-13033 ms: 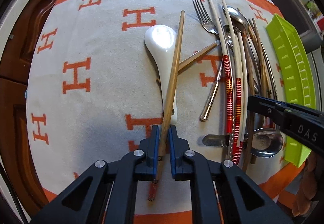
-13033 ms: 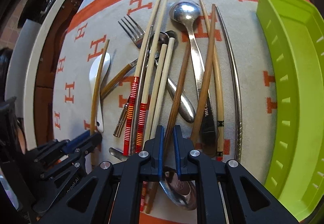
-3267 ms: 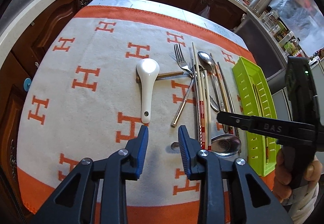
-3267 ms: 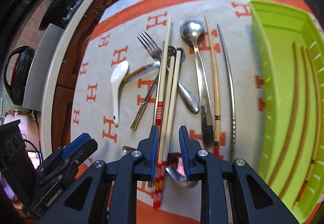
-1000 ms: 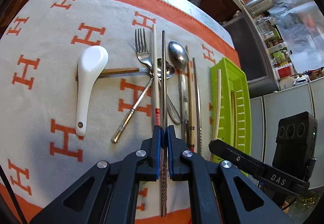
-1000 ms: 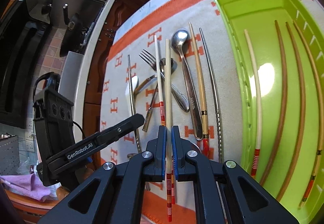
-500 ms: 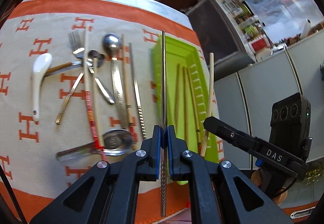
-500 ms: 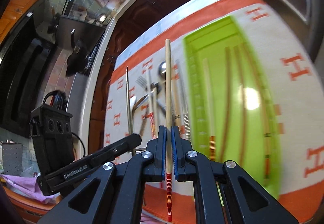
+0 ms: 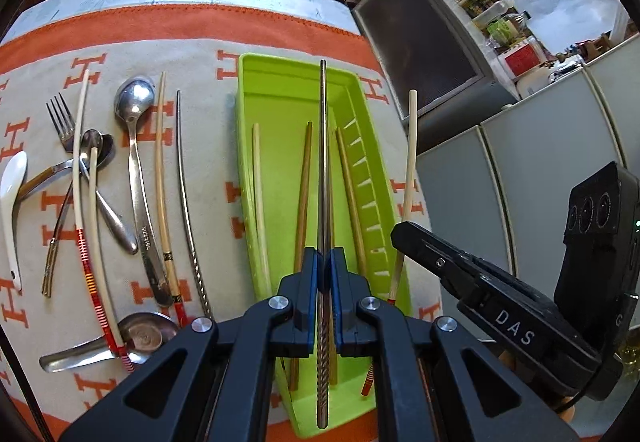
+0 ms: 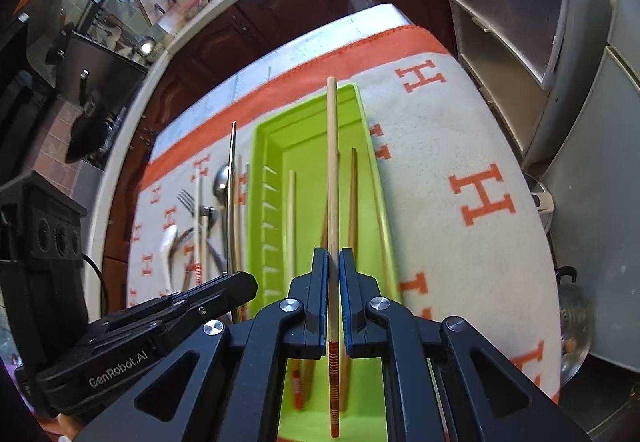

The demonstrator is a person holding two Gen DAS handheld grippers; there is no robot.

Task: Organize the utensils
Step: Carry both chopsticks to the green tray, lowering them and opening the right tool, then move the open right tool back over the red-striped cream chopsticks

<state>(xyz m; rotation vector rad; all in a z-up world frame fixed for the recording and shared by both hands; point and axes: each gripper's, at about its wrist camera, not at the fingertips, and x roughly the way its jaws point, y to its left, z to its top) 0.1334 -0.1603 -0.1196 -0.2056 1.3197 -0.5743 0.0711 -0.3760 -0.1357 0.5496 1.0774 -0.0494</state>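
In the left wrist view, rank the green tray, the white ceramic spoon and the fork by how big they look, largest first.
1. Green tray, by far the largest.
2. White ceramic spoon and fork: they look about equally long, and both lie at the warped edge of the fisheye view, so I will not rank them.

Bright daylight floods both sharp fisheye views, glinting on the steel spoon, while edges bend strongly into dark corners and the cabinets stay dim.
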